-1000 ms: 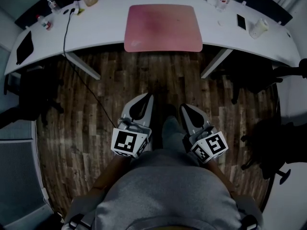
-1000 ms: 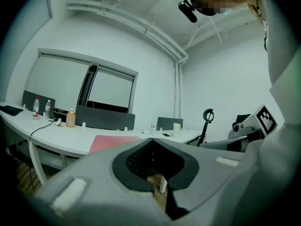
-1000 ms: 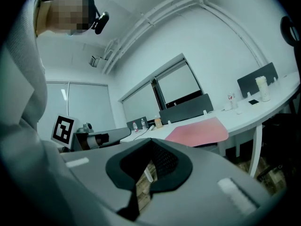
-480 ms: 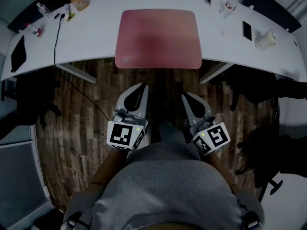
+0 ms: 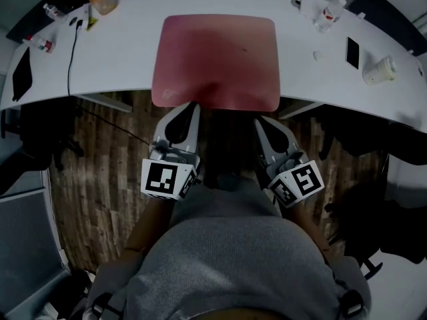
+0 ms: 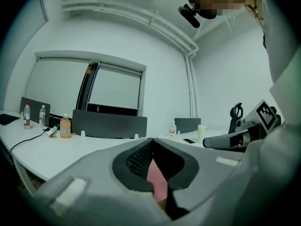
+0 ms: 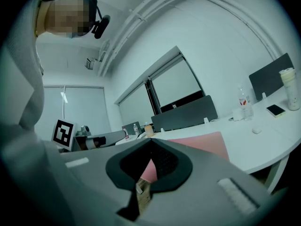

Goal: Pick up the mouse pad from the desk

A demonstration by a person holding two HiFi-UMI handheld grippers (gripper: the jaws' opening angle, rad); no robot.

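A large pink mouse pad (image 5: pixel 217 59) lies flat on the white curved desk (image 5: pixel 120 59), its near edge flush with the desk's front edge. My left gripper (image 5: pixel 192 105) is shut and empty, its tip at the pad's near left edge. My right gripper (image 5: pixel 259 121) is shut and empty too, its tip just short of the pad's near right corner. Both point level at the desk. The pink mouse pad (image 6: pixel 156 182) shows through the closed jaws in the left gripper view, and the pad (image 7: pixel 200 142) spreads ahead in the right gripper view.
On the desk stand bottles (image 5: pixel 101 0) and a black cable (image 5: pixel 70 52) at the far left, a phone (image 5: pixel 352 52), a paper cup (image 5: pixel 378 69) and bottles (image 5: pixel 327 12) at the right. Desk legs (image 5: pixel 100 103) stand below. Dark office chairs (image 5: pixel 40 139) flank both sides over wooden floor.
Both grippers have moved forward toward the desk, from well short of it to the pad's near edge. The desk and pad now sit closer in the head view.
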